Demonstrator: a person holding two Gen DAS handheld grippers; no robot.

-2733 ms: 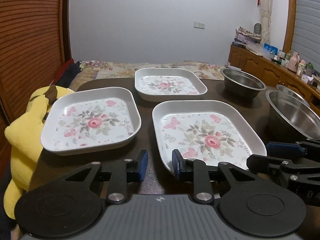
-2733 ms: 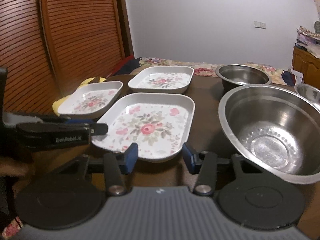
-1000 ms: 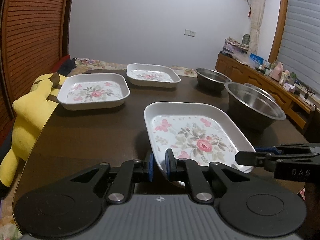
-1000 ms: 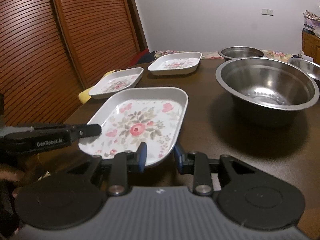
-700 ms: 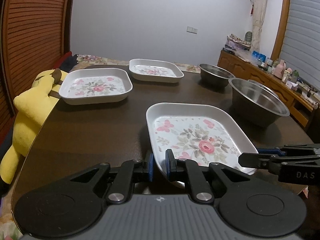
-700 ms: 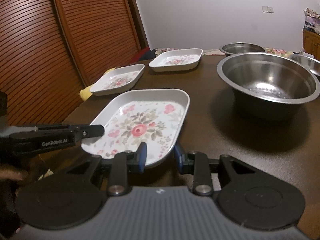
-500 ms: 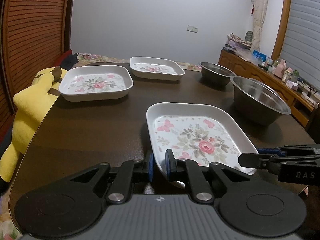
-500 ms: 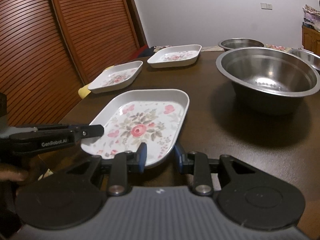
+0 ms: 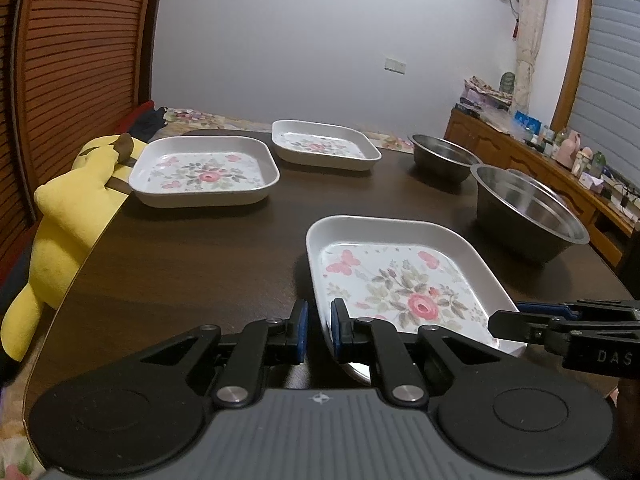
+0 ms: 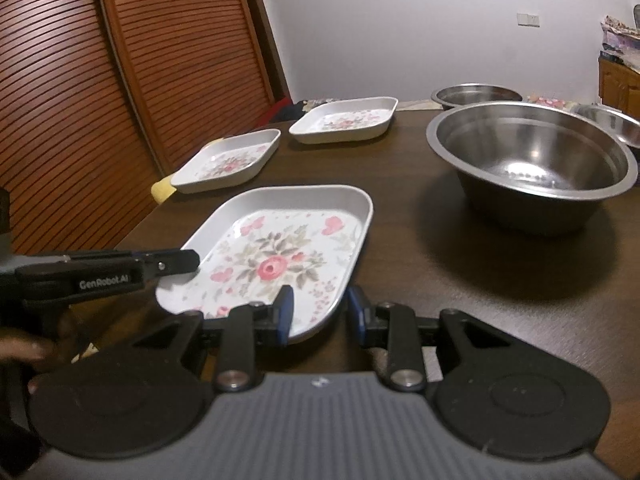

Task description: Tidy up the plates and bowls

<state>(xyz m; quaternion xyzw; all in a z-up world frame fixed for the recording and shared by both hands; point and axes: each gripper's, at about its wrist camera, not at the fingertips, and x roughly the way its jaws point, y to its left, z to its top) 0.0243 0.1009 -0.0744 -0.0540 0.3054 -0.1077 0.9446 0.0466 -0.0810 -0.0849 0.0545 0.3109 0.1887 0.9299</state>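
A white square plate (image 9: 400,280) with a rose print hangs low over the near part of the dark table (image 9: 192,264), held from both sides. My left gripper (image 9: 318,332) is shut on its near left rim, one blue pad inside the wall and one outside. In the right wrist view my right gripper (image 10: 320,314) is shut on the same plate (image 10: 280,252) at its near right corner. Each gripper shows in the other's view: the right gripper (image 9: 506,322) at the plate's right edge, the left gripper (image 10: 186,261) at its left edge.
Two more floral plates (image 9: 204,176) (image 9: 320,148) sit at the far left. A large steel bowl (image 9: 528,212) stands to the right, a smaller one (image 9: 440,156) behind it, a third (image 10: 612,124) at far right. A yellow plush toy (image 9: 68,220) leans on the left table edge.
Since the earliest frames both grippers closed on the near plate and drew it back from the other two plates toward the near table edge. Over the last second it hardly moves.
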